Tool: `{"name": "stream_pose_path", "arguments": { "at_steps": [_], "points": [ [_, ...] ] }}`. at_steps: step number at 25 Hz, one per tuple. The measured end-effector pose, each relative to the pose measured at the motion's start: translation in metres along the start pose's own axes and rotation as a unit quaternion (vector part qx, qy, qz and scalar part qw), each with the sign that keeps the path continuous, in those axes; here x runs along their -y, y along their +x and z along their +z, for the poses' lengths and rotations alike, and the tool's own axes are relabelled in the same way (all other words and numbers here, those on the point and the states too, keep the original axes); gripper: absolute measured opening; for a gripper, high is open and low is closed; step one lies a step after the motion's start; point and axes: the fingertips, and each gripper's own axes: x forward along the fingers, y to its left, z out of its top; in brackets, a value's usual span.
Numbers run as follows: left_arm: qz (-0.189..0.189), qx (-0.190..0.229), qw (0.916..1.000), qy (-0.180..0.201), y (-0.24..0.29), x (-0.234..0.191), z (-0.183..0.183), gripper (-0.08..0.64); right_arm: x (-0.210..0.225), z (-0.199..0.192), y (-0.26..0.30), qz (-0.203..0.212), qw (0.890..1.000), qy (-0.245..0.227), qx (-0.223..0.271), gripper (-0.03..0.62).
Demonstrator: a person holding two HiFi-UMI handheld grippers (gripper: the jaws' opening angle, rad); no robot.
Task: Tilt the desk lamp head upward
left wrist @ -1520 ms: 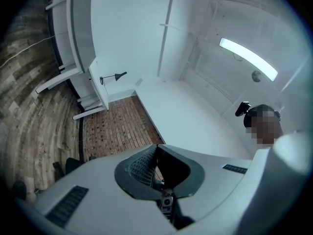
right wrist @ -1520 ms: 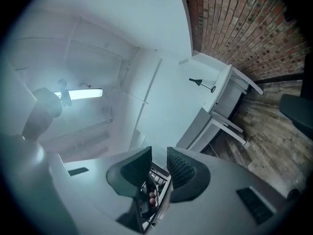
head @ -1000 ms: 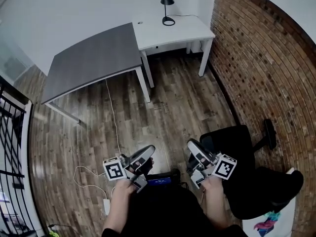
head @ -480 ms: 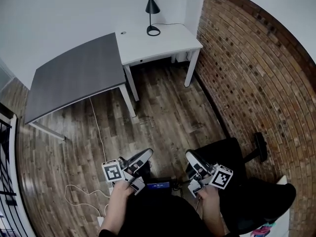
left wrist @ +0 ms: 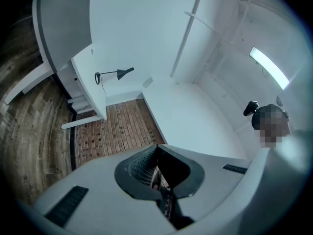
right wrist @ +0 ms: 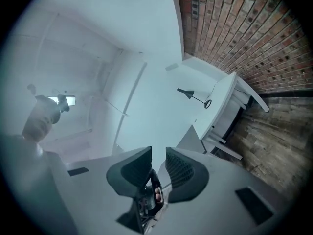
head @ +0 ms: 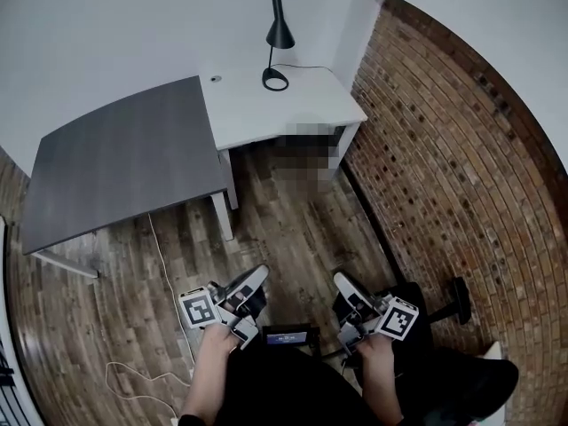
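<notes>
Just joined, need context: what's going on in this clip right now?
A person stands out on the wood floor with a gripper in each hand, both low in the head view. The desk lamp sits at the back of the white desk by the brick wall, head pointing down, untouched. Both grippers are far short of it and empty: the left gripper has its jaws together, the right gripper has them apart.

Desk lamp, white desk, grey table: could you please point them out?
desk lamp [head: 280, 35], head view, on its black shade.
white desk [head: 302, 105], head view, on its bare top.
grey table [head: 115, 169], head view, middle of top.
</notes>
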Motion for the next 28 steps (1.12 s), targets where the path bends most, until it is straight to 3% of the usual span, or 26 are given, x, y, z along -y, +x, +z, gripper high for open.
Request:
{"name": "stream_pose_path", "arguments": {
  "at_steps": [6, 14, 22, 28],
  "points": [
    [0.000, -0.004, 0.9999, -0.017, -0.002, -0.028, 0.049, 0.009, 0.010, 0.003, 0.047, -0.017, 1.000, -0.008, 0.008, 0.092],
    [0.008, -0.015, 0.9994, -0.030, 0.023, -0.051, 0.070, 0.009, 0.037, 0.027, 0.064, -0.027, 0.999, 0.004, 0.025, 0.092],
    [0.049, 0.006, 0.9988, 0.003, 0.068, -0.087, 0.122, 0.009, 0.096, 0.084, 0.123, 0.020, 0.999, 0.030, 0.016, 0.092],
    [0.060, 0.024, 0.9972, 0.036, 0.148, -0.100, 0.168, 0.009, 0.136, 0.169, 0.166, 0.055, 0.998, 0.027, -0.001, 0.092]
  ]
}}
